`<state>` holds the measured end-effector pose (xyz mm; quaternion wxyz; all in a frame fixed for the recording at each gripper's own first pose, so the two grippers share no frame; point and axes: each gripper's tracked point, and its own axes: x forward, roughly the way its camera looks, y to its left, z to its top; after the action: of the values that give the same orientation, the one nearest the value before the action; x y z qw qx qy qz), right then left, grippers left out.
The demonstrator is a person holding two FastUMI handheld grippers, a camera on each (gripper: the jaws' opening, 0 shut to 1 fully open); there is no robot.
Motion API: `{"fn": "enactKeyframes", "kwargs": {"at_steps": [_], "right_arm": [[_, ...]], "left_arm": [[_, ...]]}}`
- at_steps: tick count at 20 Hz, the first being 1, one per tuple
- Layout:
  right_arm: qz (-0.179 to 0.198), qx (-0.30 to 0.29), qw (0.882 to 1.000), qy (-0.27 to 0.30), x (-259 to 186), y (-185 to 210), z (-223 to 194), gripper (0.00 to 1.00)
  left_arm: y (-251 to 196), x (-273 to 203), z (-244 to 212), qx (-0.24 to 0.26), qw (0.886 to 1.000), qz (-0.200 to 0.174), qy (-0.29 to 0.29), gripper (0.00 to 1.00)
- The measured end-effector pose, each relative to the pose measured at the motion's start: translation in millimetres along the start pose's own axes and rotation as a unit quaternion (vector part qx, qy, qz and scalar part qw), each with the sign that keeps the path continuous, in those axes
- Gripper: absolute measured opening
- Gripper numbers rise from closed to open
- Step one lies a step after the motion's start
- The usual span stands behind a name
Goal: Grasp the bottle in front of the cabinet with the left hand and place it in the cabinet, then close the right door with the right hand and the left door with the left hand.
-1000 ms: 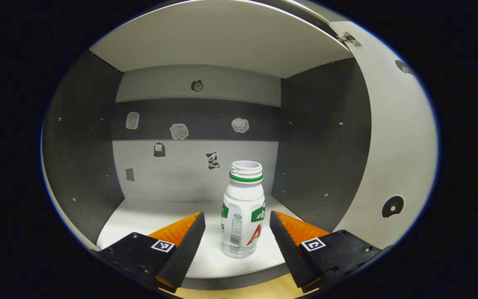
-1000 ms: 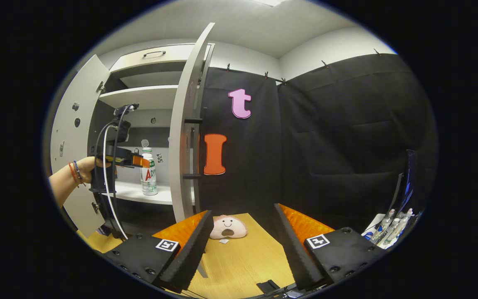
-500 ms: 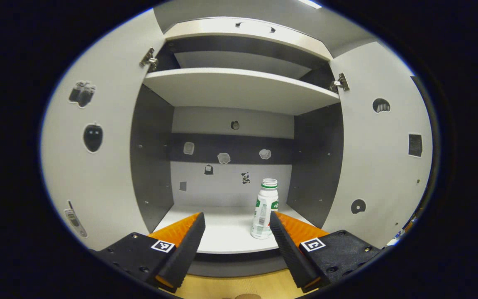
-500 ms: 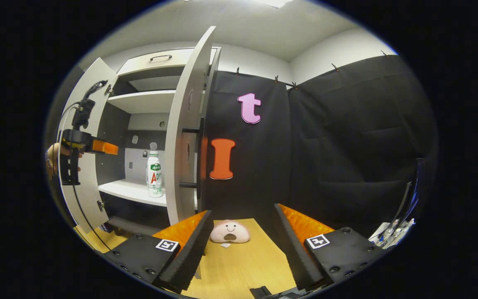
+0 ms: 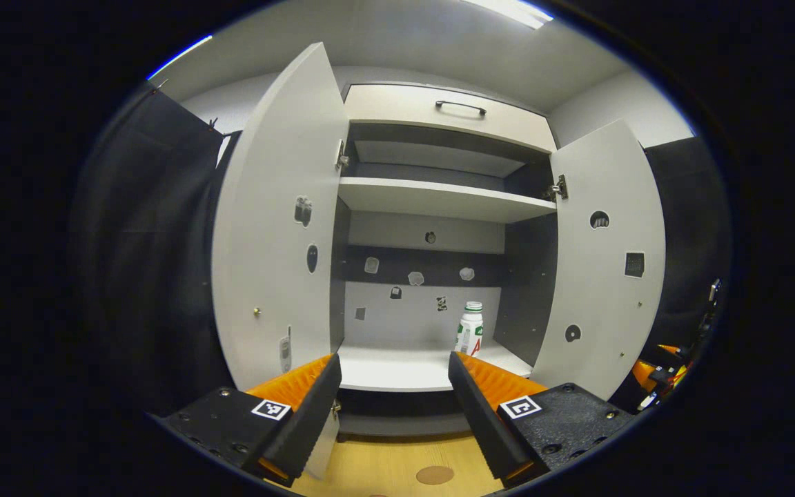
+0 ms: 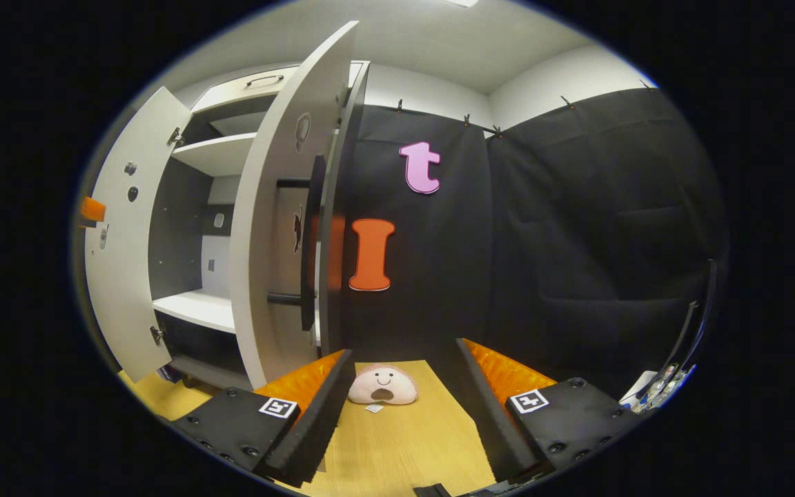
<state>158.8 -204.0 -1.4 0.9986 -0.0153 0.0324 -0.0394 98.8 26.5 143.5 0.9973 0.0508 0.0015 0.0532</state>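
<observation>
Since a second ago the left gripper [image 5: 392, 386] has pulled well back from the cabinet [image 5: 439, 200]: the bottle [image 5: 469, 330], then close between its fingers, now stands small and upright on the white lower shelf [image 5: 397, 369], toward the shelf's right side near the dark inner wall. Placement reads as done; the door closings remain. Going left to right in the left gripper view: the left door [image 5: 277, 228] stands wide open, then the open interior with the bottle, then the right door [image 5: 601, 255], also swung out. The left gripper's fingers are spread apart, holding nothing and touching nothing. In the right gripper view the right door [image 6: 280, 235] sits edge-on just left of centre, its dark bar handle [image 6: 312, 241] facing this gripper; compared with a second ago it hides the bottle. The right gripper [image 6: 403, 397] is likewise spread wide and empty, hovering over the wooden table [image 6: 404, 442] with a small plush toy [image 6: 382, 384] lying between its fingers' lines, farther off. Judgement: next step is the right door, not yet contacted.
</observation>
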Motion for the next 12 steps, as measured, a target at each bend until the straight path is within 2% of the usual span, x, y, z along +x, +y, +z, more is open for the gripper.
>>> {"fn": "enactKeyframes", "kwargs": {"at_steps": [4, 6, 8, 9, 11, 12], "right_arm": [[-0.006, 0.003, 1.000, 0.005, -1, 20, -8, 0.96], [-0.005, -0.005, 1.000, 0.004, -2, 33, -10, 0.96], [-0.020, -0.017, 1.000, -0.003, -5, 34, -8, 0.95], [-0.027, -0.021, 0.999, -0.009, -5, 33, -7, 0.87], [-0.027, -0.014, 0.999, -0.013, -5, 37, -8, 0.87], [-0.027, -0.009, 1.000, -0.011, -4, 36, -9, 0.94]], "left_arm": [[31, -26, -6, 0.004, 1.000, 0.005, 0.000, 0.95], [40, -34, -7, 0.000, 1.000, 0.000, -0.004, 0.95], [44, -41, -13, -0.004, 1.000, -0.011, -0.003, 0.95], [46, -44, -16, -0.004, 1.000, -0.017, 0.000, 0.95], [45, -41, -18, -0.011, 1.000, -0.029, 0.008, 0.95], [47, -42, -18, -0.014, 0.999, -0.033, 0.009, 0.95]]}}
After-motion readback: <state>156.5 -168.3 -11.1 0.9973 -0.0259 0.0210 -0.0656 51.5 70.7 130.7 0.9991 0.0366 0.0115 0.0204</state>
